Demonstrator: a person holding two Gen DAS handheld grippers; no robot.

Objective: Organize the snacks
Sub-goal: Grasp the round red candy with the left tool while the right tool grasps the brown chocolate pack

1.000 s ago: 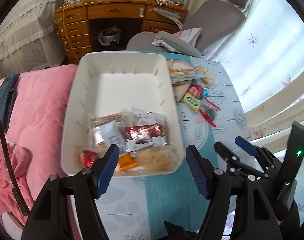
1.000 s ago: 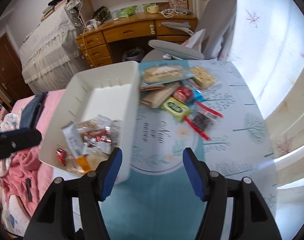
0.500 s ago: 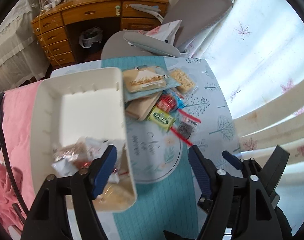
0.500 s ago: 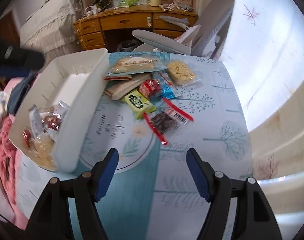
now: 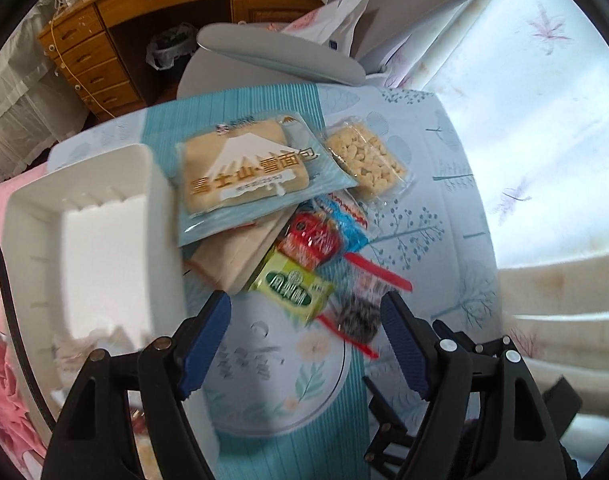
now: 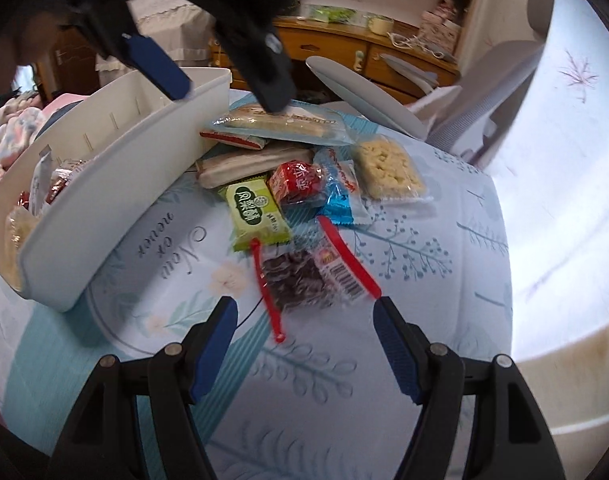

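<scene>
Both grippers, left (image 5: 304, 320) and right (image 6: 304, 324), spread wide, empty, above the tablecloth (image 6: 444, 280). Loose snacks (image 6: 288, 204) heaped just right of the white bin (image 6: 116, 200); a few packets (image 6: 44, 188) inside its near end.

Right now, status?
Left gripper, right gripper open, empty. Snack pile beside white bin. Dark red-edged packet nearest right gripper, unobstructed.

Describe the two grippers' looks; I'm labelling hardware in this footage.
Both match: the left gripper and right gripper have matte black plastic frames with angular arms, silver round screw heads at the joints, and two flat blue ribbed pads as fingers. A black cable runs along the left view's edge. No sleeves or markings show.
</scene>
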